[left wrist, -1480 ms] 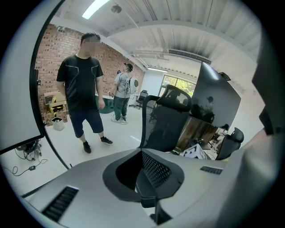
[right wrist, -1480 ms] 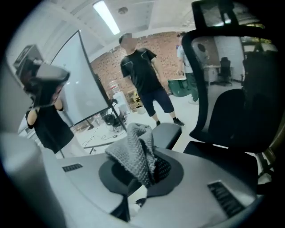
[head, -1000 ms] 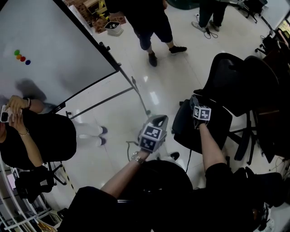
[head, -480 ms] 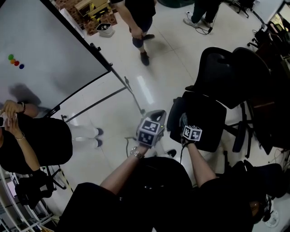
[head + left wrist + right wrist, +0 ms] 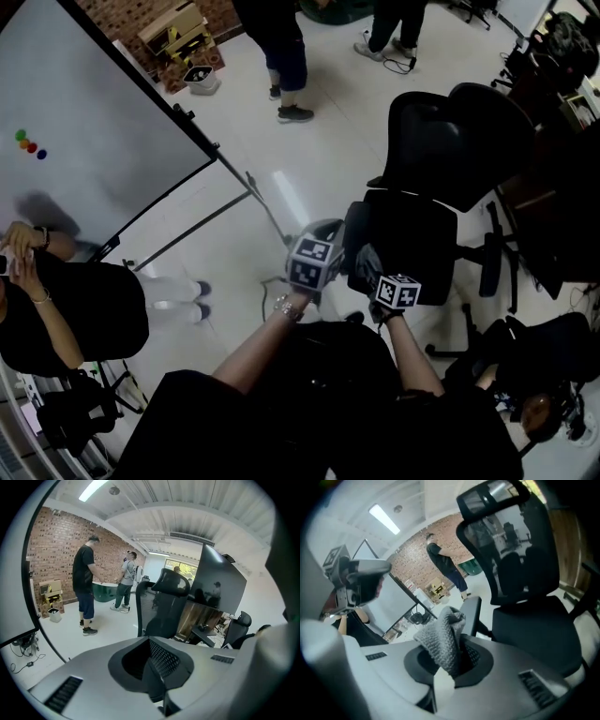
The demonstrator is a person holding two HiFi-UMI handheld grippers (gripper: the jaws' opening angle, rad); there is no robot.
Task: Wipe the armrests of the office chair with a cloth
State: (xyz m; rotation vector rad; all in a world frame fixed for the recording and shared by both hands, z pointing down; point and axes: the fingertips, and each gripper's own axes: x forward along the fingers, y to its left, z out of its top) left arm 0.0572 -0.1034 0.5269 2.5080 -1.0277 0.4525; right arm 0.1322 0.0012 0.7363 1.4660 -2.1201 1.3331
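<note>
The black office chair (image 5: 417, 234) stands ahead of me, with its near armrest (image 5: 354, 234) on the left side of the seat and the other armrest (image 5: 490, 262) to the right. My right gripper (image 5: 370, 267) is shut on a grey knitted cloth (image 5: 443, 637), which sticks up from the jaws just short of the near armrest (image 5: 471, 613). The seat (image 5: 534, 630) and mesh backrest (image 5: 511, 536) fill the right gripper view. My left gripper (image 5: 323, 232) hovers left of that armrest, jaws together and holding nothing (image 5: 159, 667).
A whiteboard (image 5: 94, 122) on a wheeled stand slants across the left floor. A person in black (image 5: 66, 300) sits at the left, and other people (image 5: 281, 47) stand at the back. More dark chairs and a desk (image 5: 553, 187) crowd the right side.
My right gripper has drawn back from over the chair seat toward me and leftward, ending by the near armrest with the cloth. The left gripper has barely shifted.
</note>
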